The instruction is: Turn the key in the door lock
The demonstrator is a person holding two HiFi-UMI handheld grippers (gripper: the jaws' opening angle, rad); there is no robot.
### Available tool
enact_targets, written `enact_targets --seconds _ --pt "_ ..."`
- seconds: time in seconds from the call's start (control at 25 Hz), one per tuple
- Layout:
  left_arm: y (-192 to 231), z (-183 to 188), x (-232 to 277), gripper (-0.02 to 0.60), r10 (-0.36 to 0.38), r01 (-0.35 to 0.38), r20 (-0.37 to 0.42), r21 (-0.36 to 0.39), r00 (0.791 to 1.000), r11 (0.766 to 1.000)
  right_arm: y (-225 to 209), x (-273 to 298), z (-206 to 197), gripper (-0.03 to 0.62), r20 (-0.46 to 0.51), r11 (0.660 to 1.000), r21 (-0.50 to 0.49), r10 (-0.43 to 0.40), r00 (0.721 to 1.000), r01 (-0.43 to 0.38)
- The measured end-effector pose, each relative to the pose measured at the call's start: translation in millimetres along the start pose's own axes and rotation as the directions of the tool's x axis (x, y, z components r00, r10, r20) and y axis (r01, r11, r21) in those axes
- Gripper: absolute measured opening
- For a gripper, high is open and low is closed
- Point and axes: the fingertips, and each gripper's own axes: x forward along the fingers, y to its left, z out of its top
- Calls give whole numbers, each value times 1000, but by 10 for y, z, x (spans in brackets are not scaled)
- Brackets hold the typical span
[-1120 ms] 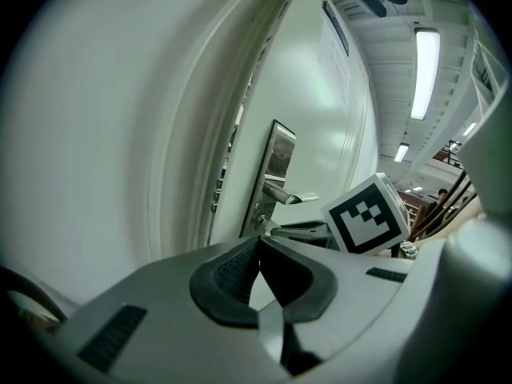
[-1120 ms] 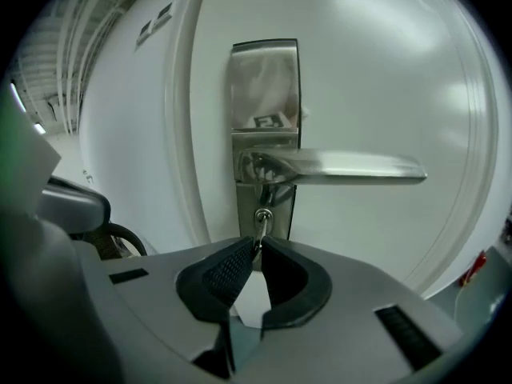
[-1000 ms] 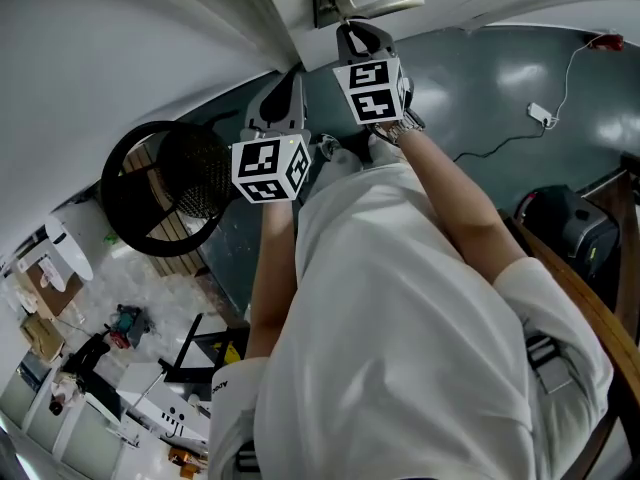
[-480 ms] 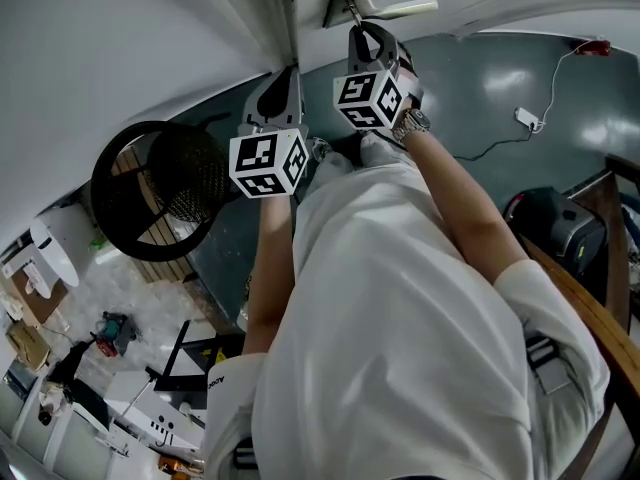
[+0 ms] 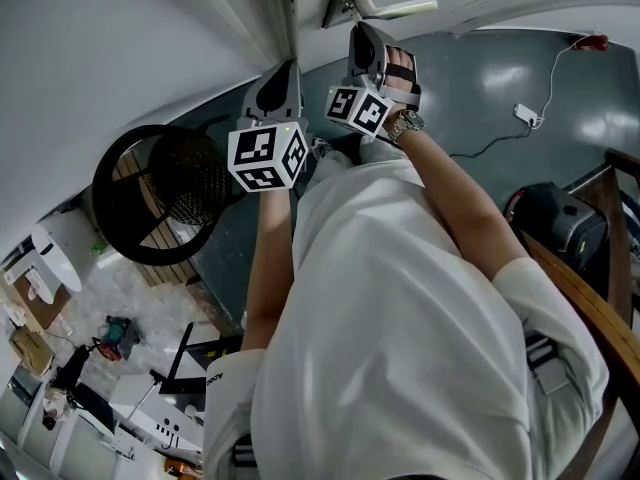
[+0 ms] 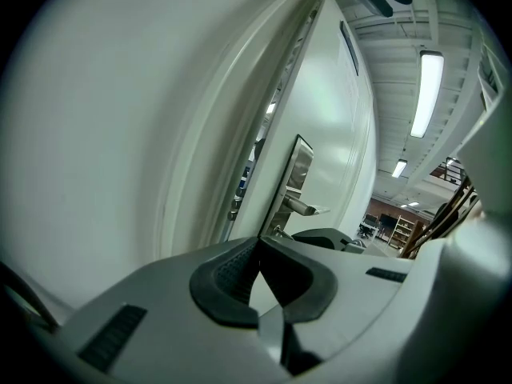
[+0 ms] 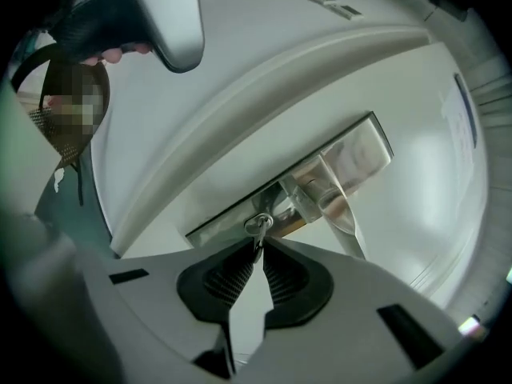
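Observation:
A white door (image 7: 416, 158) carries a metal lock plate (image 7: 320, 174) with a lever handle (image 7: 340, 206). A small silver key (image 7: 258, 226) sticks out of the lock below the handle. My right gripper (image 7: 258, 246) is closing on the key's head, with both pads pressing on it. From the head view, the right gripper (image 5: 362, 40) reaches up under the handle (image 5: 400, 9), rolled to one side. My left gripper (image 5: 282, 76) is shut on nothing and hangs beside the door frame (image 6: 200, 158). The left gripper (image 6: 258, 245) points past the door's edge toward the handle (image 6: 302, 207).
A black round mesh basket (image 5: 165, 193) stands on the floor to the left. A black bag (image 5: 560, 228) and a wooden rail (image 5: 590, 318) are at the right. A white cable (image 5: 500, 143) lies on the grey floor. Clutter (image 5: 80, 368) fills the lower left.
The right gripper has rolled about its own axis at the lock, so its marker cube shows a different face. The left gripper has crept a little toward the door frame.

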Motion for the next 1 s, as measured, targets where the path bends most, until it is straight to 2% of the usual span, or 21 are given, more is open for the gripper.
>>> enact_targets --seconds 0.12,0.28,0.4,0.52,0.64,0.76,0.88,1.0 --pt "-12 19 25 9 0 0 -1 6 1000 1000 36 4 15 34 23 997 71 31 999 -33" --pt "-32 6 57 9 4 -4 -8 10 1000 1000 130 -4 41 119 54 966 205 151 987 -159" --pt "-47 -13 57 9 15 -15 -15 8 1000 1000 154 -40 87 172 114 891 358 257 960 -281" --pt "-85 -52 58 9 25 -25 -23 8 999 1000 144 -82 86 210 180 770 500 357 917 -398" --pt "-166 -85 79 9 36 -36 -30 10 999 999 103 -127 5 210 235 617 618 446 864 -487" --pt "-282 -106 102 9 49 -49 -33 13 998 999 43 -202 -100 210 321 418 724 501 804 -549" --pt "-380 -124 123 9 66 -65 -37 16 997 998 -17 -236 -181 210 421 175 800 518 745 -574" --pt "-477 -110 152 9 92 -92 -37 17 995 996 -109 -198 -262 210 523 -102 828 497 693 -551"
